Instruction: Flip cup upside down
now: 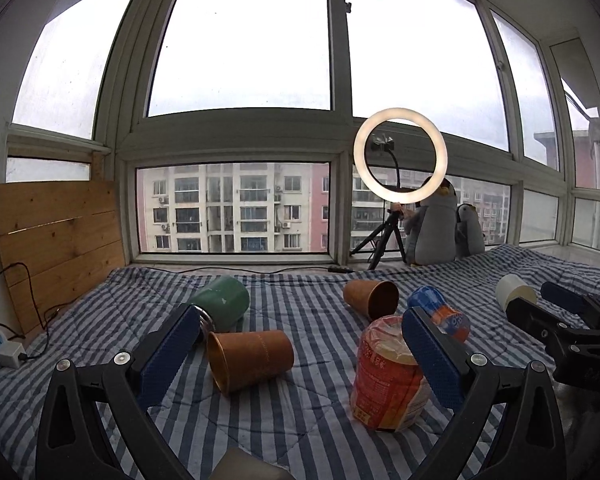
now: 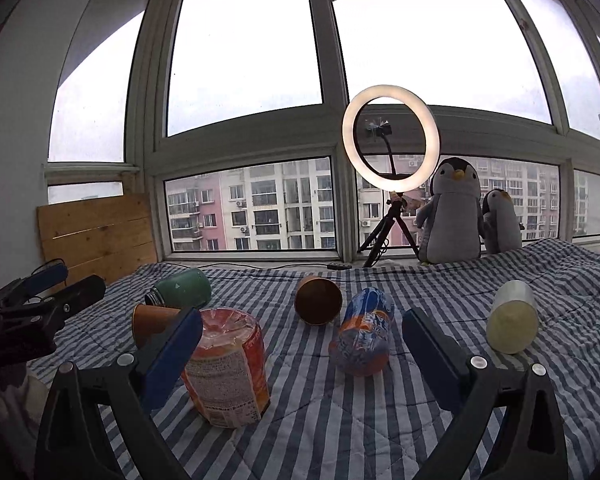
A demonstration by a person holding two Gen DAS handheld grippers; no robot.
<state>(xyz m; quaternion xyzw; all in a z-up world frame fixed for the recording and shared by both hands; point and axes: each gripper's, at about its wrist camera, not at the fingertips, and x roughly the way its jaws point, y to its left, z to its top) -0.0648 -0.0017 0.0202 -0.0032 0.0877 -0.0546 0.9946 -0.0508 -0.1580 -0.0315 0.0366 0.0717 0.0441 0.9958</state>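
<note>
The brown paper cup (image 1: pixel 252 360) is lying on its side between the wide-apart jaws of the left gripper (image 1: pixel 300 340), nothing gripped, with a green flask (image 1: pixel 224 304) just behind it. A second brown cup (image 1: pixel 374 298) lies further back. The right gripper (image 2: pixel 302 344) is spread wide too, an orange-labelled tub (image 2: pixel 228 368) by its left jaw. Everything sits on a blue striped quilt (image 1: pixel 300 420), with big windows (image 1: pixel 240 40), a ring light (image 1: pixel 400 156) and plush penguins (image 2: pixel 454 212) beyond.

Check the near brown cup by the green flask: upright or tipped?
Tipped. The near brown cup lies on its side on the striped blanket, open rim facing the camera's lower left, its base pointing right. No hand-held gripper touches it.
</note>
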